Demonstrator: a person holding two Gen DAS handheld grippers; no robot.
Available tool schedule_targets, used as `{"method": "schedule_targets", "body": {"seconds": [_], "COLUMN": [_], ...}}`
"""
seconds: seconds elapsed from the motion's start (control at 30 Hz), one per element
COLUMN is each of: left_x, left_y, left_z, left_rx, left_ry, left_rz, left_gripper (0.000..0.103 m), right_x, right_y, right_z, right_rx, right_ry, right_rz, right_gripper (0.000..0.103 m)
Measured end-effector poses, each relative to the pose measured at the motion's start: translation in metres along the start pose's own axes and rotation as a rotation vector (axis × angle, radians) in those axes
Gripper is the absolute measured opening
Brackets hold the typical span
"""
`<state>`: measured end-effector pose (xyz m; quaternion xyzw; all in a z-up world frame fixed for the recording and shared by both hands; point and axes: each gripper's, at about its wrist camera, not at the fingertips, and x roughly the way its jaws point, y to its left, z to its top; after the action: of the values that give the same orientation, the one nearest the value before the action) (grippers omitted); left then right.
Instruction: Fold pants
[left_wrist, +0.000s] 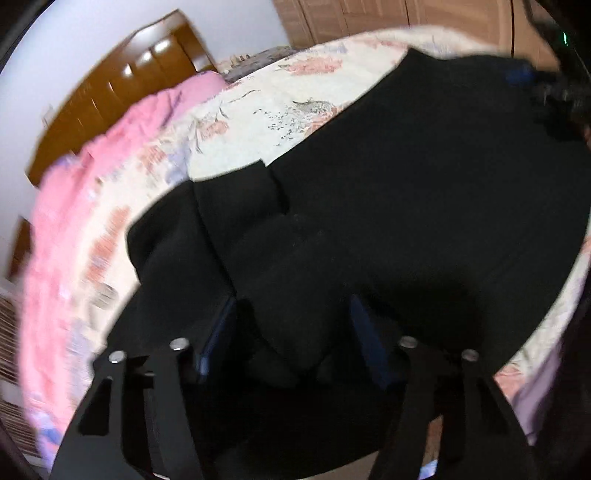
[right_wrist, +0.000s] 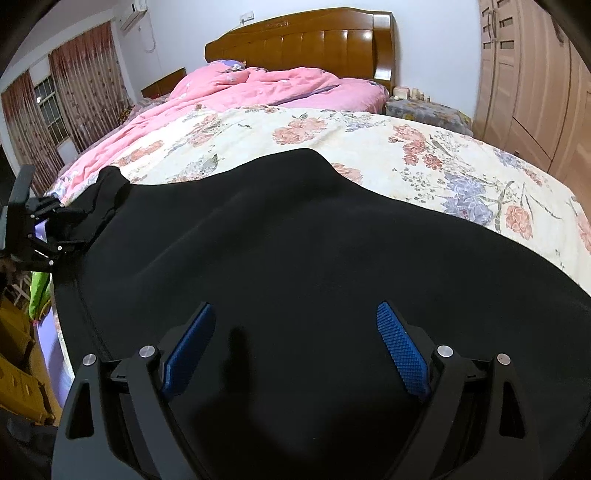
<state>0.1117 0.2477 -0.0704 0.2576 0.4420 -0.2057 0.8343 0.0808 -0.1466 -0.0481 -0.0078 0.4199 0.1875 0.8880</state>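
Pants (right_wrist: 295, 240), black, lie spread across the near part of a bed (right_wrist: 369, 147) with a floral cover, their long axis running crosswise from one gripper toward the other. Beyond their far edge, bare floral cover stretches back to a heaped pink quilt (right_wrist: 266, 88) and the wooden headboard (right_wrist: 306, 40). To the right, floral cover stays free past the cloth, with a wardrobe (right_wrist: 535, 81) beyond it. At the near left the cloth hangs over the bed's edge.

From the right wrist view, the right gripper (right_wrist: 295, 347) hovers over the flat cloth with its blue pads (right_wrist: 402, 354) spread wide and nothing between them. That view also shows the left gripper (right_wrist: 79, 221) at the far left, at the bunched end of the pants, where the cloth rises into a raised, gathered corner.

From the left wrist view, blurred, folds of black cloth fill the gap between the left gripper's fingers (left_wrist: 218, 332), so it appears to be holding the pants. Layered edges there step across the floral cover. The right gripper shows only as a dark shape at the upper right.
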Motion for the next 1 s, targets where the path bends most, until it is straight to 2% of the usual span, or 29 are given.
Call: {"method": "schedule_targets", "body": {"seconds": [0.03,0.07,0.13,0.23,0.3,0.37,0.4,0.43,0.47,0.5,0.57,0.6,0.7,0.9,0.97,1.0], "left_x": [-0.002,-0.006,-0.017,-0.044,-0.069,-0.088,-0.091,-0.092,-0.090,-0.087,-0.084,-0.086,-0.092,-0.072,-0.061,-0.056], "left_y": [0.012,0.020,0.035,0.057,0.093,0.130,0.145,0.161,0.175,0.188,0.200,0.200,0.189,0.169,0.165,0.162], "left_z": [-0.005,-0.009,-0.021,-0.040,-0.067,-0.101,-0.115,-0.134,-0.154,-0.173,-0.216,-0.233,-0.258,-0.224,-0.207,-0.201], "left_rx": [-0.070,-0.125,-0.255,-0.434,-0.634,-0.812,-0.876,-0.953,-1.037,-1.118,-1.264,-1.312,-1.361,-1.336,-1.314,-1.307], "left_ry": [-0.027,-0.051,-0.129,-0.271,-0.404,-0.493,-0.503,-0.503,-0.491,-0.463,-0.412,-0.429,-0.491,-0.515,-0.503,-0.488], "left_rz": [-0.008,-0.032,-0.078,-0.091,-0.111,-0.078,-0.061,-0.053,-0.027,0.031,0.109,0.111,0.047,-0.090,-0.107,-0.101], "left_gripper": [0.029,0.018,0.004,0.004,0.004,0.004,0.004,0.006,0.013,0.017,0.055,0.060,0.063,0.061,0.050,0.050], "right_x": [0.001,0.001,0.003,0.003,0.003,0.003,0.003,0.003,0.003,0.003,0.003,0.003,0.005,0.007,0.007,0.006], "right_y": [0.000,0.000,0.002,0.002,0.001,0.002,0.002,0.002,0.002,0.001,0.002,0.002,0.003,0.005,0.005,0.005], "right_z": [0.001,0.001,0.002,0.002,0.001,0.001,0.001,0.001,0.001,0.001,0.000,0.000,0.000,0.000,-0.001,-0.002], "right_rx": [0.002,0.002,-0.004,-0.006,-0.005,-0.008,-0.008,-0.009,-0.007,-0.005,-0.002,-0.002,-0.008,-0.017,-0.019,-0.019], "right_ry": [0.001,0.002,0.006,0.008,0.008,0.009,0.009,0.008,0.007,0.004,0.002,0.004,0.012,0.024,0.020,0.019], "right_rz": [0.000,-0.002,-0.009,-0.009,-0.007,-0.010,-0.011,-0.012,-0.011,-0.010,-0.010,-0.011,-0.017,-0.023,-0.025,-0.026], "right_gripper": [0.087,0.087,0.087,0.087,0.087,0.087,0.087,0.087,0.087,0.087,0.087,0.087,0.087,0.087,0.087,0.087]}}
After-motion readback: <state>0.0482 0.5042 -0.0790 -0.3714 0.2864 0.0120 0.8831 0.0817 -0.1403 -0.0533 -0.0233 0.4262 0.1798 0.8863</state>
